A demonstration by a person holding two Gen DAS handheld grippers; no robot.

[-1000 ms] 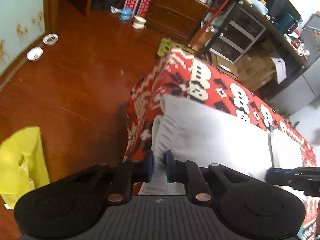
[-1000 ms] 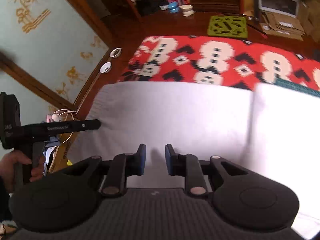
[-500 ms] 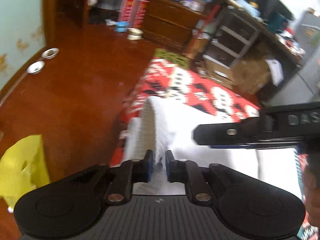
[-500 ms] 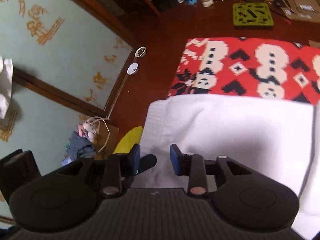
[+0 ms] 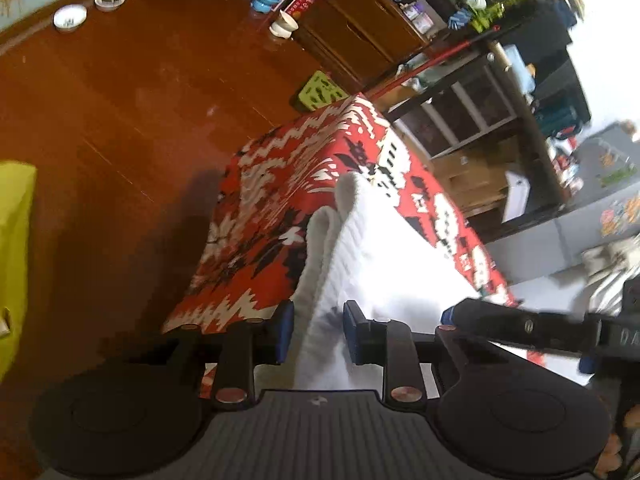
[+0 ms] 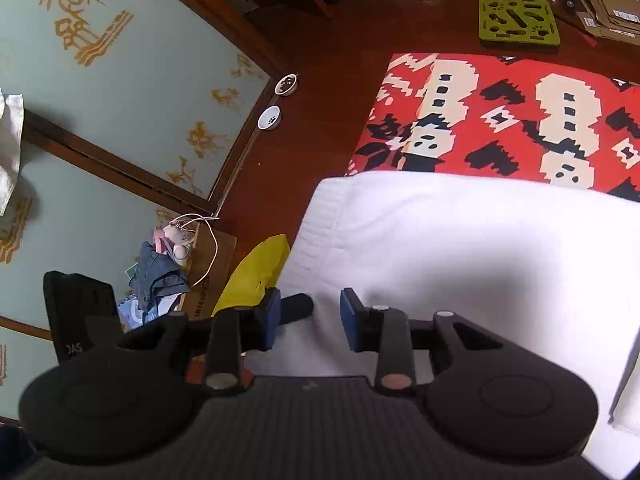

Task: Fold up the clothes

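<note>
Left wrist view: the left gripper (image 5: 318, 334) is opening, its jaws letting go of the folded edge of the white knit garment (image 5: 372, 248) lying between them on the red patterned cloth (image 5: 256, 216).

Right wrist view: the right gripper (image 6: 306, 320) is hovering partway open over the garment's near edge, gripping nothing. It's looking soft, light and floppy, so I'd be pinching a doubled edge near a corner.

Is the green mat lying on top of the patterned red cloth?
No, the green mat lies on the wooden floor, beyond the red cloth.

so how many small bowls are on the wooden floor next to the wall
2. In the right wrist view, a small white bowl with paw prints sits by the wall's wooden base, and a small bowl holding dark bits sits just beyond it. Others may be hidden.
</note>
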